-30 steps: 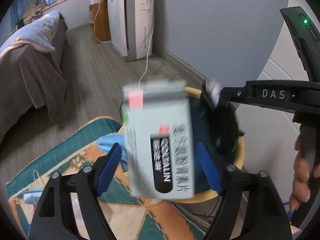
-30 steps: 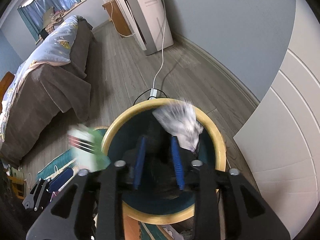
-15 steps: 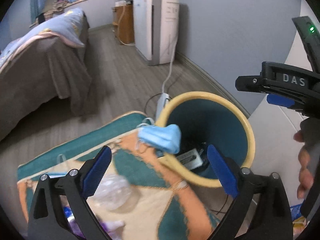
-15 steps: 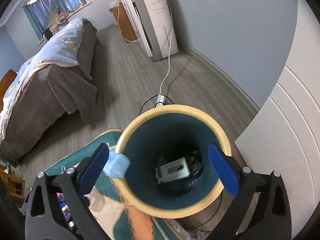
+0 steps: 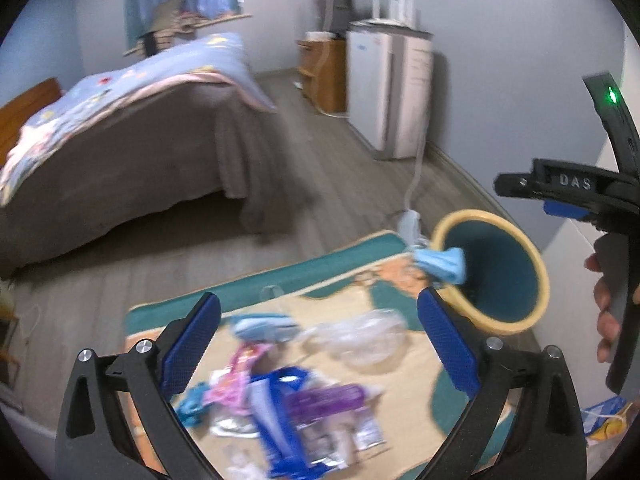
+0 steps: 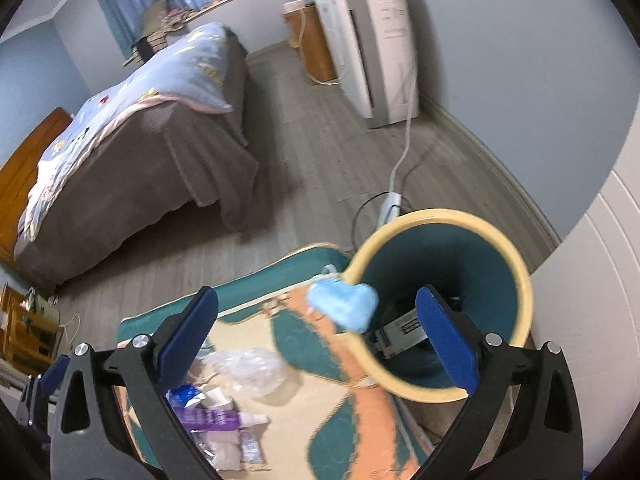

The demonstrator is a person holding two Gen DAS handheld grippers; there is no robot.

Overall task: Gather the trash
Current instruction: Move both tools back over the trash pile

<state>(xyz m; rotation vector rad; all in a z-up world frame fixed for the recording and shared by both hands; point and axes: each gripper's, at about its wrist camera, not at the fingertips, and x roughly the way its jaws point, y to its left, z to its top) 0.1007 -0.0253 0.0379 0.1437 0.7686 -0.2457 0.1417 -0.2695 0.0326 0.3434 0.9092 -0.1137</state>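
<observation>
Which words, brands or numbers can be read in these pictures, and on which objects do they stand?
"DAS": on the black body of the right hand-held gripper, seen in the left wrist view.
Carton in the trash bin: dark print, too blurred to read.
Purple packet and other wrappers on the rug: print too blurred to read.
White appliance by the wall: faint grey markings, unreadable.

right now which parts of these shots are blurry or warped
Left wrist view: the trash pile on the rug is smeared by motion blur, and the bed is soft. Right wrist view: sharper, though the mask on the bin rim blurs; fisheye bends the walls in both.
</observation>
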